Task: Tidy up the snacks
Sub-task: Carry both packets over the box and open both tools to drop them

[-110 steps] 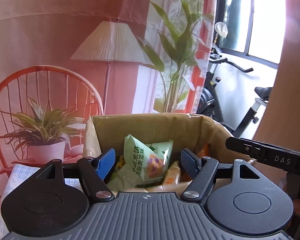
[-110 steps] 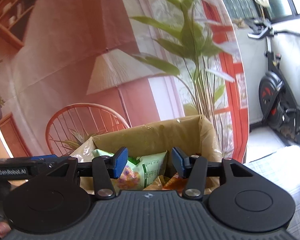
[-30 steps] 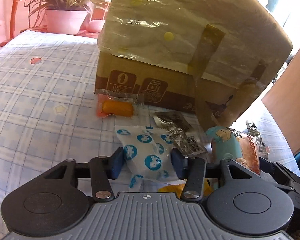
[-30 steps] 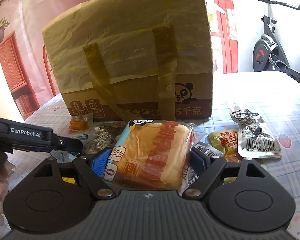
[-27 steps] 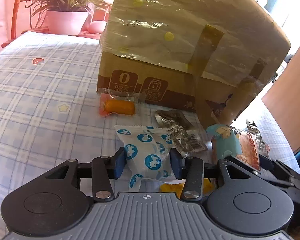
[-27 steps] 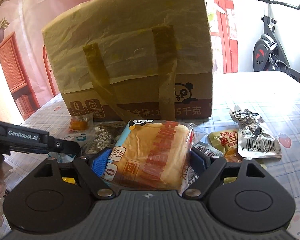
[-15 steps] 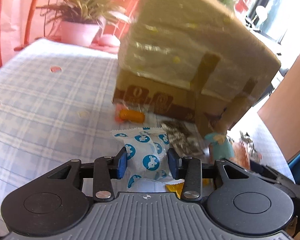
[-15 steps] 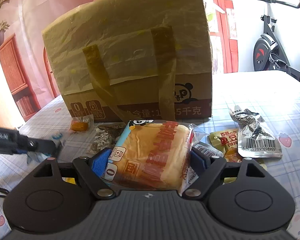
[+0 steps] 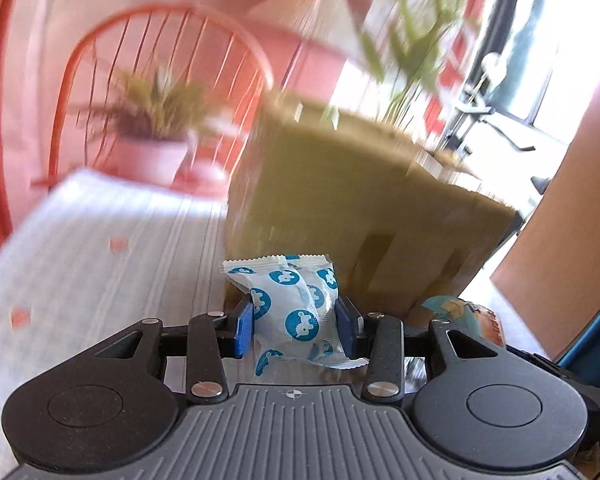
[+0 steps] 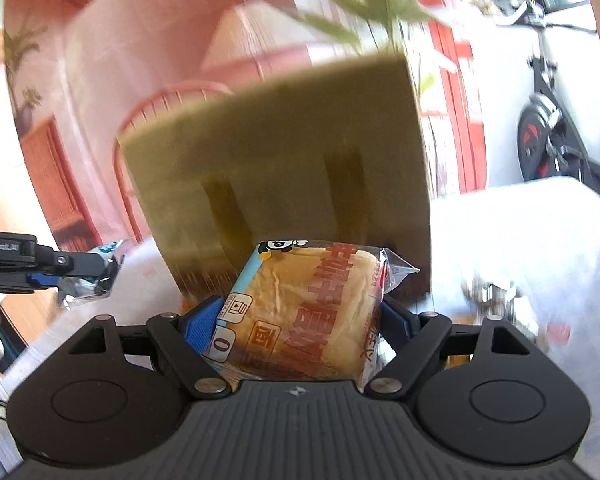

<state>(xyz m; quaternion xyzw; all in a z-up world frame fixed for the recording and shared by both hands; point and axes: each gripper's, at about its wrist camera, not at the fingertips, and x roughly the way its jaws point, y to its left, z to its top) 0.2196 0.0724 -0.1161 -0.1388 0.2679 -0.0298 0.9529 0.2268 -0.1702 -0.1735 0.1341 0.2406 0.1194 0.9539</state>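
Note:
My left gripper [image 9: 296, 326] is shut on a white snack packet with blue dots [image 9: 296, 300] and holds it above the table, in front of the cardboard box [image 9: 364, 216]. My right gripper [image 10: 300, 320] is shut on a wrapped bread pack with red print [image 10: 308, 312], also lifted, facing the same box [image 10: 284, 160]. The left gripper with its packet shows at the left of the right wrist view [image 10: 80, 268]. The bread pack shows at the lower right of the left wrist view [image 9: 464, 316]. Both views are blurred by motion.
The checked tablecloth [image 9: 92, 240] spreads to the left of the box. Blurred snack packets [image 10: 496, 300] lie on the table to the right. A potted plant [image 9: 156, 136] and an orange chair stand behind the table. An exercise bike [image 10: 548, 140] stands at the far right.
Both grippers have lifted off the table with their snacks and tilted up toward the box top. The loose snacks on the table have dropped out of the left view.

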